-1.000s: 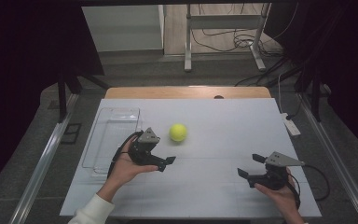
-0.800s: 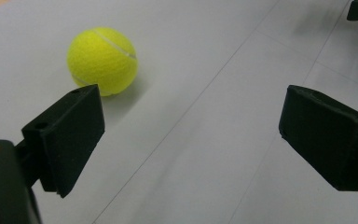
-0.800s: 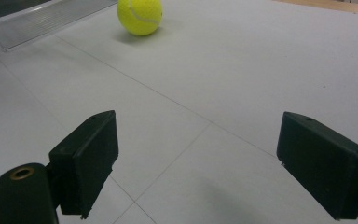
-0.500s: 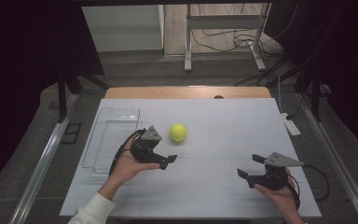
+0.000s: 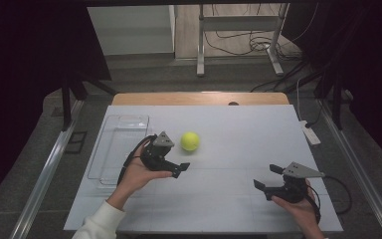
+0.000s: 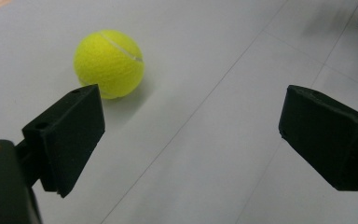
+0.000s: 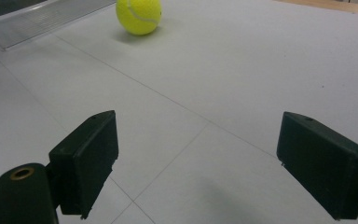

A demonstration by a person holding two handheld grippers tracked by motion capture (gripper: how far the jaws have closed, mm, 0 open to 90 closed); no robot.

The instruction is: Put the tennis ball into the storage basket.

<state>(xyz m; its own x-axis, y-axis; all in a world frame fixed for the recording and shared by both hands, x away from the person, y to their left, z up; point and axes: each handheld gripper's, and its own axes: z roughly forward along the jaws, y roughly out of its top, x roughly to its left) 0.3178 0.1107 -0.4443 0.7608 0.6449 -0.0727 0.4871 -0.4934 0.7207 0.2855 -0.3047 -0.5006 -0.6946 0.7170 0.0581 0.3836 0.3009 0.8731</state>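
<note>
A yellow tennis ball (image 5: 190,141) rests on the white table (image 5: 248,129), left of centre. My left gripper (image 5: 179,170) is held just to the ball's near left, jaws open and empty, pointing right. In the left gripper view the ball (image 6: 108,63) lies beyond the left jaw, outside the open left gripper (image 6: 193,121). My right gripper (image 5: 267,177) hovers open at the near right, well apart from the ball. From the right gripper view the ball (image 7: 138,16) is far ahead of the open right gripper (image 7: 196,140).
A clear plastic tray (image 5: 129,118) lies at the table's left, beside my left hand; its rim (image 7: 42,21) appears in the right gripper view. A white power strip (image 5: 311,133) sits at the right edge. Cables trail from both grippers.
My left gripper has shifted slightly forward, closer to the ball. The ball and the right gripper have stayed put.
</note>
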